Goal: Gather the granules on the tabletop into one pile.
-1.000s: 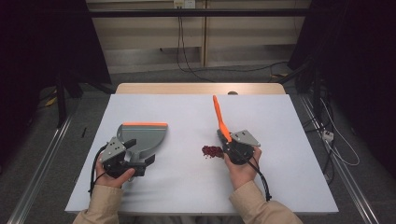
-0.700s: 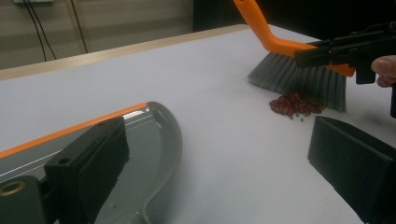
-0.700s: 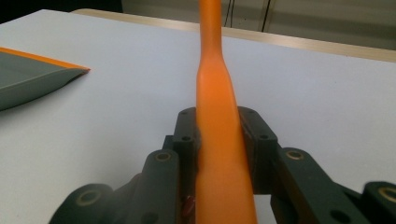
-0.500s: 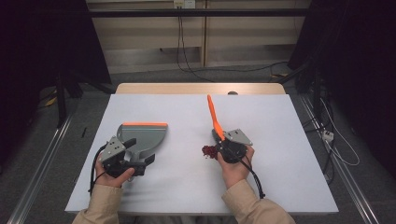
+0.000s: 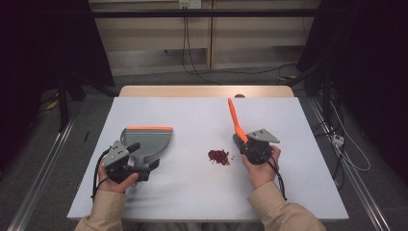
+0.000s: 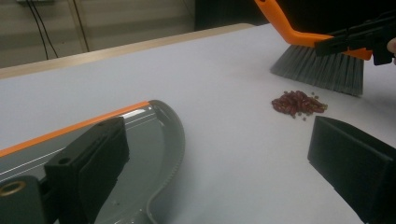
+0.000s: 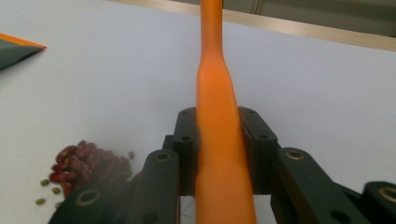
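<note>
**dusty_bench:** Looking at this setup, the right gripper (image 5: 254,150) has its jaws clamped tight on the orange brush (image 5: 235,120) handle, bristles just right of the little pile of beans (image 5: 219,157) mid-table. The left gripper (image 5: 126,166) is at the dustpan (image 5: 146,141) handle, with one jaw over the pan and the other out over bare table. I honestly can't tell if it's squeezing anything.

**mopsy42:** The gap worries me. The pan sits well apart from the beans, off to their left, so one sweep has to carry them across open table. Round beans roll, so push too fast and they'll probably fan out or skip past the orange lip.

**dusty_bench:** Also, if that left grip is loose, the pan could slide back when the beans hit it.

**mopsy42:** Yep, and a few small strays beside the pile could get left behind.
</note>
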